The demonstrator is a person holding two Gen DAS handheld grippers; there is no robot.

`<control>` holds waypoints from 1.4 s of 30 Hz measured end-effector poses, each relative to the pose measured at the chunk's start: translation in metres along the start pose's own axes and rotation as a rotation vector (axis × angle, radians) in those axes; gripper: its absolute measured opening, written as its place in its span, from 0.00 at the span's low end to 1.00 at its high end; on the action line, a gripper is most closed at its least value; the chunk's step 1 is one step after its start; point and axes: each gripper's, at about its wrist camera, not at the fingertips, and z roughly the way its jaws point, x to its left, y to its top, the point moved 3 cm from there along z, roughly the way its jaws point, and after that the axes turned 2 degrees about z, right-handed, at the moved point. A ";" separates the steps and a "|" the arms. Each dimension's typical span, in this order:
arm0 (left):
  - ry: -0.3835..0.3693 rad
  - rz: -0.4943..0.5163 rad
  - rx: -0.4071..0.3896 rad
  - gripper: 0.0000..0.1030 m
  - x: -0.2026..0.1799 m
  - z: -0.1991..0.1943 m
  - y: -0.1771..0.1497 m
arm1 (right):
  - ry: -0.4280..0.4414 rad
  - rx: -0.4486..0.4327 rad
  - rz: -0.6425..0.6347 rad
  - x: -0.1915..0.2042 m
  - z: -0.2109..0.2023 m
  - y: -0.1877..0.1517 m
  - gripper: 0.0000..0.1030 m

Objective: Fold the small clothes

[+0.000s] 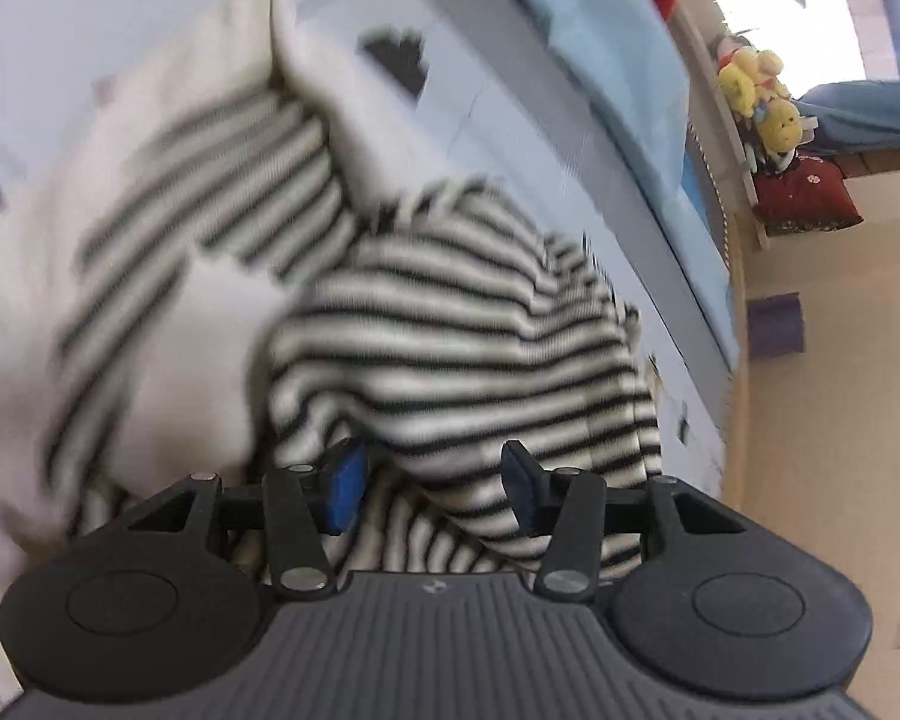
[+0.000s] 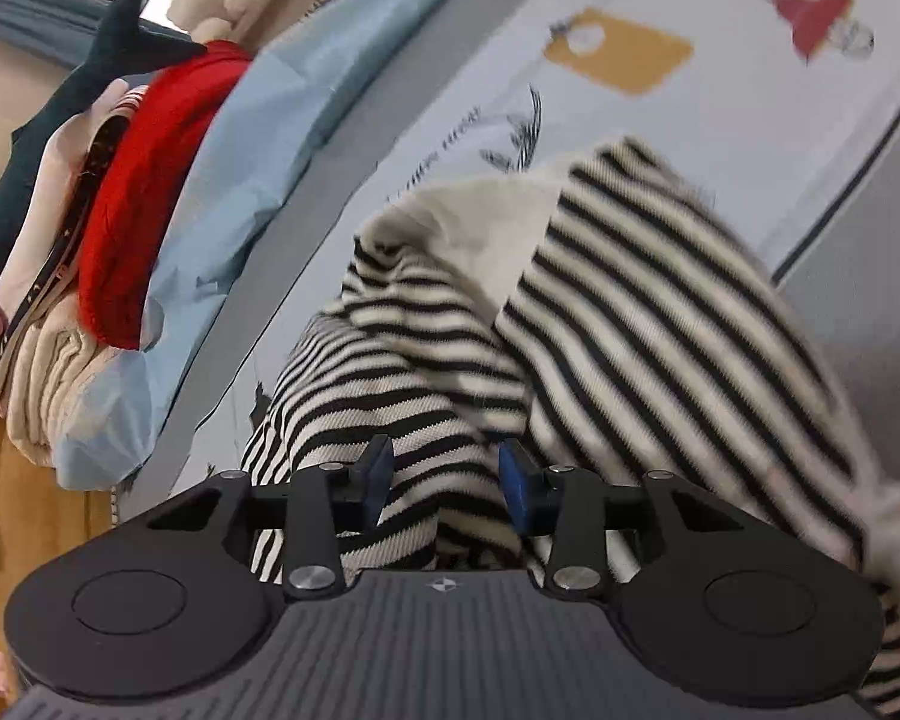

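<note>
Striped garment bunched on a printed bedsheet, cream lining turned outward. Left gripper just above it, jaws parted, cloth bulging between without being pinched. Right gripper likewise, jaws apart over striped folds. Red cloth piled well aside.

Striped garment motion-blurred, possibly bunched; lower folds behind gripper bodies.
</note>
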 end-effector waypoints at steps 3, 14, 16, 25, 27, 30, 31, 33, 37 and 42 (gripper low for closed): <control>-0.014 -0.022 -0.001 0.52 0.000 0.011 -0.004 | 0.032 0.048 0.003 0.007 0.008 -0.008 0.40; -0.031 0.023 -0.135 0.02 -0.017 0.007 0.000 | 0.057 0.097 0.132 -0.004 0.019 -0.011 0.40; -0.201 0.019 -0.199 0.01 -0.024 -0.010 0.003 | 0.062 0.097 0.139 -0.004 0.018 -0.011 0.40; -0.508 0.016 -0.231 0.01 -0.034 -0.034 0.007 | 0.036 0.075 0.186 -0.015 0.014 -0.011 0.44; -0.497 0.010 -0.221 0.01 -0.031 -0.035 0.008 | 0.048 0.088 0.224 -0.018 0.018 -0.012 0.44; -0.478 0.032 -0.205 0.01 -0.032 -0.038 0.009 | 0.072 0.103 0.292 -0.025 0.025 -0.015 0.44; -0.466 0.042 -0.199 0.01 -0.032 -0.038 0.009 | 0.076 0.107 0.305 -0.026 0.028 -0.016 0.44; -0.441 0.060 -0.186 0.01 -0.030 -0.038 0.012 | 0.081 0.120 0.325 -0.026 0.034 -0.019 0.44; -0.425 0.071 -0.186 0.01 -0.022 -0.044 0.017 | 0.094 0.162 0.348 -0.023 0.046 -0.028 0.44; -0.372 0.070 -0.172 0.02 -0.017 -0.042 0.020 | 0.100 0.149 0.323 -0.016 0.047 -0.031 0.03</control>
